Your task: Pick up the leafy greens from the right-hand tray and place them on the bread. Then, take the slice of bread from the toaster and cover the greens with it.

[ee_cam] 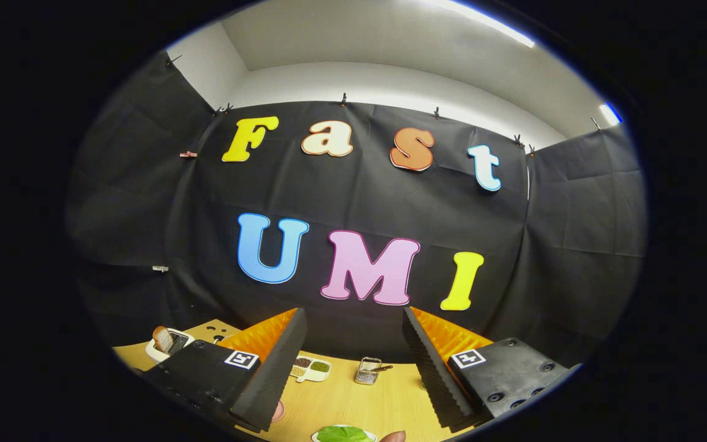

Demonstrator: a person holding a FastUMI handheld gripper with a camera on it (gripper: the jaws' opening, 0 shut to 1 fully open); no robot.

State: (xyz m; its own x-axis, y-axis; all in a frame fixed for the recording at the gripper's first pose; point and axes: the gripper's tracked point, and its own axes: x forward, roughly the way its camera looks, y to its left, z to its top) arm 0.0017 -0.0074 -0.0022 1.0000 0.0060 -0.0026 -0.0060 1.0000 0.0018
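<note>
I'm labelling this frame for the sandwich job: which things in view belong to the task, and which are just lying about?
Belong to the job:
- leafy greens on their tray, between the open fingers
- toaster with a slice of bread sticking up, beyond the gripper

Just lying about:
- divided dish of seasonings
- small metal grater
- wooden table

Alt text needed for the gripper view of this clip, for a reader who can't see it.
The tool hangs open and empty above a wooden table, leafy greens on a plate just below between its fingers. Beyond sit a toaster holding bread, a divided condiment dish and a small metal grater.
</note>
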